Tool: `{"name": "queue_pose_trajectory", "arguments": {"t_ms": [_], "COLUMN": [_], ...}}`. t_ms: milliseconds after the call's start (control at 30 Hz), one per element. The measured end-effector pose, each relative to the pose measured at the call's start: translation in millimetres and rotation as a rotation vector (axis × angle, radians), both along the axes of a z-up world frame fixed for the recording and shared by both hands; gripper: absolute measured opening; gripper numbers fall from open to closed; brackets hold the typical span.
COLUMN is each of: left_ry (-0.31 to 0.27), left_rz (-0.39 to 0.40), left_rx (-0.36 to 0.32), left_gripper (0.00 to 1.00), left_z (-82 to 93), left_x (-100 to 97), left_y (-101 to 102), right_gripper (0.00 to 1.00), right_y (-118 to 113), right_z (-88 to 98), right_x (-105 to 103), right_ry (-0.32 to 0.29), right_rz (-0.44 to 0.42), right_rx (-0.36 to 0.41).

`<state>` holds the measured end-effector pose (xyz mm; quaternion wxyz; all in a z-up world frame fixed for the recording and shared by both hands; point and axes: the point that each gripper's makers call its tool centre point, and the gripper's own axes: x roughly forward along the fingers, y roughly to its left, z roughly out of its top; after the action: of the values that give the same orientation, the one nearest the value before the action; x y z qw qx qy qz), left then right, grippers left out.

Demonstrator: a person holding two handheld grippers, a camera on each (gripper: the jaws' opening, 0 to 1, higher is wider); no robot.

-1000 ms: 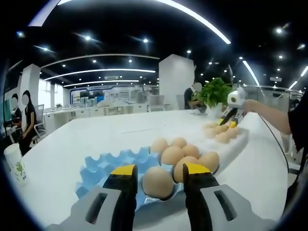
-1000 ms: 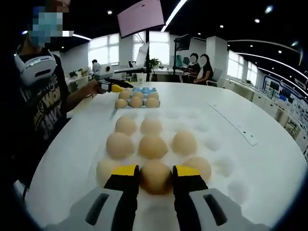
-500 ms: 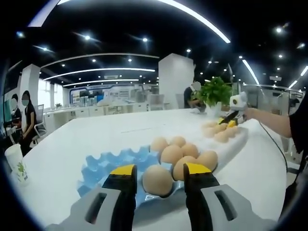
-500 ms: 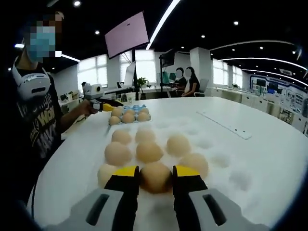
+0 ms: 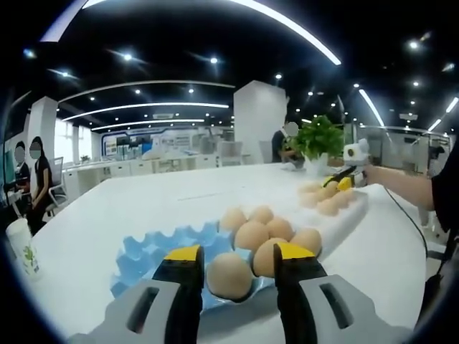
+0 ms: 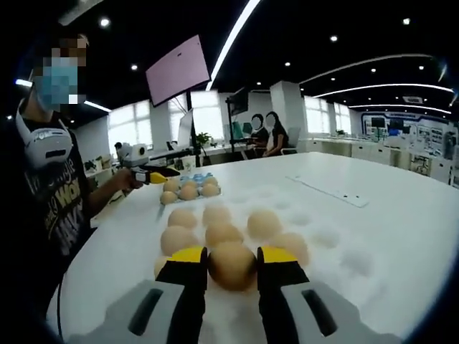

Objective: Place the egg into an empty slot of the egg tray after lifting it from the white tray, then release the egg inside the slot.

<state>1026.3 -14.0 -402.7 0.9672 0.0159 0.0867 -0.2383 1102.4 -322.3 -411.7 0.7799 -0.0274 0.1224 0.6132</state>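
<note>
Right hand-held gripper (image 6: 231, 261): your jaws are closed on a smooth brown egg (image 6: 232, 265), just above the flat white tray (image 6: 337, 251), I think so you can carry it off.
Left hand-held gripper (image 5: 231, 259): open and holding nothing, waiting near the blue bumpy egg tray (image 5: 154, 247).
White tray: several eggs sit there.
Blue egg tray: eggs fill one side; slots beside them are free.

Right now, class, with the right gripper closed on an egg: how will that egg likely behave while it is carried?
The egg is probably fragile, so a hard squeeze from the right gripper might crack it. Its smooth, rounded shell sits between flat jaws, so it may slip. Set on the bare table, it would likely roll.
</note>
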Motion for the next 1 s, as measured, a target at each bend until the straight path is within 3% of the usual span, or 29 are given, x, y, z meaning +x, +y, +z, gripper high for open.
{"name": "queue_pose_trajectory", "arguments": {"t_ms": [333, 567, 733, 1000], "left_ry": [-0.011, -0.010, -0.018, -0.023], "left_rz": [-0.026, -0.028, -0.040, -0.069], "left_rx": [0.002, 0.000, -0.004, 0.000], "left_gripper": [0.40, 0.40, 0.40, 0.40], "left_z": [4.2, 4.8, 6.6, 7.1], "left_x": [-0.5, -2.2, -1.0, 0.8], "left_y": [-10, -10, -16, -27], "right_gripper": [0.28, 0.28, 0.28, 0.28], "right_y": [12, 20, 44, 63], "right_z": [6.3, 25.6, 34.7, 42.2], "right_x": [-8, -9, -28, -37], "right_ry": [-0.031, -0.064, -0.084, -0.115], "right_rz": [-0.027, -0.043, -0.007, 0.002], "right_rx": [-0.003, 0.027, 0.029, 0.016]}}
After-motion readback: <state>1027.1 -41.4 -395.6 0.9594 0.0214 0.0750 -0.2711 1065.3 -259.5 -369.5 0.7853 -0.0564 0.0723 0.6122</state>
